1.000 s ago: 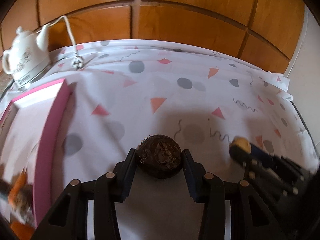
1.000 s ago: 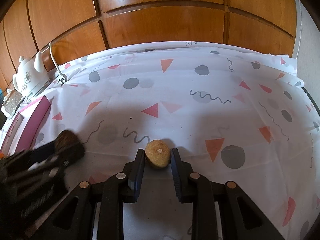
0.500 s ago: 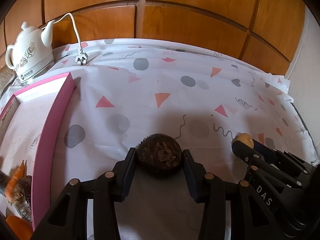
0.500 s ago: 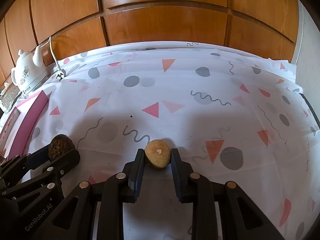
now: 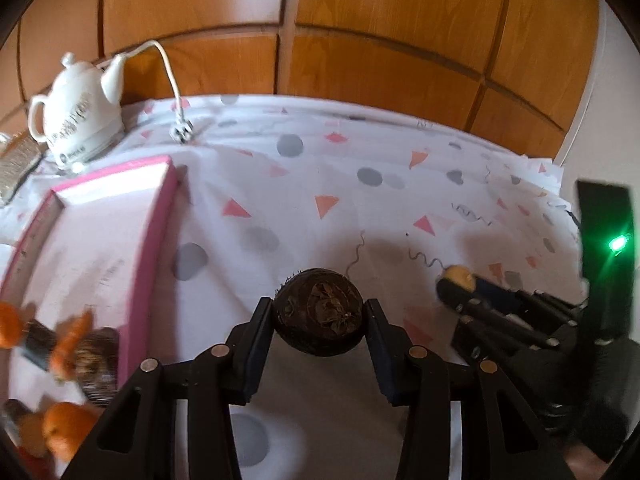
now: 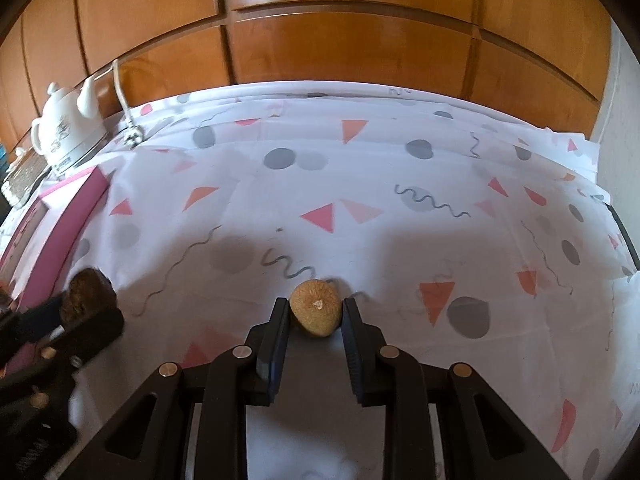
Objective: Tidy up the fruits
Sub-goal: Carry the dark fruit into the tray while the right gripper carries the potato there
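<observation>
My left gripper [image 5: 319, 316] is shut on a dark brown wrinkled round fruit [image 5: 319, 312], held above the patterned tablecloth [image 5: 340, 200]. My right gripper [image 6: 315, 312] is shut on a small tan kiwi-like fruit [image 6: 316, 306]. In the left wrist view the right gripper with the tan fruit [image 5: 458, 274] shows at the right. In the right wrist view the left gripper with the dark fruit [image 6: 86, 290] shows at the left. A pink-rimmed tray [image 5: 154, 240] lies to the left and holds orange fruits [image 5: 60, 432] and a dark fruit [image 5: 94, 364] at its near end.
A white teapot-shaped kettle [image 5: 76, 116] stands at the back left, its cord and plug [image 5: 182, 134] lying on the cloth. Wooden panelling [image 6: 340, 40] rises behind the table. The table's right edge [image 6: 624, 232] meets a pale wall.
Both grippers keep their fruits. The left gripper's view has shifted so the pink tray and kettle sit closer to centre; the right gripper has likewise shifted toward the tray side.
</observation>
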Available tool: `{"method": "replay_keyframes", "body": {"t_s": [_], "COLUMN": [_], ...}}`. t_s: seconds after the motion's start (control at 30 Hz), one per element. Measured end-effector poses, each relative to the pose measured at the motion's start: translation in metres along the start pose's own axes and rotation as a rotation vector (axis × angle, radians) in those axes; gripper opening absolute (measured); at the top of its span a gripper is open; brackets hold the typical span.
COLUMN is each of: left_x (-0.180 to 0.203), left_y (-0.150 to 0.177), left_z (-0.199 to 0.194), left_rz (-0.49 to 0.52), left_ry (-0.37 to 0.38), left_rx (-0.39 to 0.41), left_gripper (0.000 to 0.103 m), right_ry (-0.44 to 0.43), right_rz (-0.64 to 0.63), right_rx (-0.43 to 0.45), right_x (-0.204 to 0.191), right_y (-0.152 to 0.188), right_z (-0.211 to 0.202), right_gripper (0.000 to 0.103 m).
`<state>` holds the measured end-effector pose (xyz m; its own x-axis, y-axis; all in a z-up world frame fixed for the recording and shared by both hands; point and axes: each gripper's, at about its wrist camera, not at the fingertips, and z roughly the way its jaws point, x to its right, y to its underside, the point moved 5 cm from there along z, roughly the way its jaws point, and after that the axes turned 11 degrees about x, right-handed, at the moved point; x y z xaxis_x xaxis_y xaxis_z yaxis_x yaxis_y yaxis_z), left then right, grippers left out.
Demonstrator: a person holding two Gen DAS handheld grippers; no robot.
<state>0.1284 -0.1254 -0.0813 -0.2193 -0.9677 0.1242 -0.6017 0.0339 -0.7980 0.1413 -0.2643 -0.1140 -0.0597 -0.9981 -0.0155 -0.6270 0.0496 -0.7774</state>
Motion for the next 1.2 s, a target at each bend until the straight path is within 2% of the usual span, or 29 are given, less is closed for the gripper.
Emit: {"method": "replay_keyframes", "body": {"t_s": [0.33, 0.57, 0.8, 1.0, 1.2], "left_x": [-0.039, -0.078, -0.125, -0.165, -0.188], "left_y": [-0.016, -0.021, -0.020, -0.017, -0.011], "left_z": [-0.048, -0.070, -0.084, -0.093, -0.096], "left_rz": [-0.029, -0.069, -0.115, -0.169, -0.196], "left_ry": [-0.035, -0.086, -0.167, -0.240, -0.276], "left_rx": [0.075, 0.107, 0.123, 0.135, 0.135], "left_gripper": [0.045, 0.045, 0.046, 0.046, 0.046], "right_ry": [-0.126, -0.269, -0.420, -0.467, -0.491], "right_rz": [-0.004, -0.043, -0.048, -0.116, -0.162], "right_rx": [0.015, 0.033, 0.003, -0.004, -0.004], "right_x": [-0.047, -0.100, -0.152, -0.203, -0.236], "right_y": [-0.005, -0.023, -0.039, -0.046, -0.053], "right_z": [-0.023, -0.037, -0.037, -0.033, -0.030], "right_gripper": [0.026, 0.026, 0.026, 0.026, 0.026]}}
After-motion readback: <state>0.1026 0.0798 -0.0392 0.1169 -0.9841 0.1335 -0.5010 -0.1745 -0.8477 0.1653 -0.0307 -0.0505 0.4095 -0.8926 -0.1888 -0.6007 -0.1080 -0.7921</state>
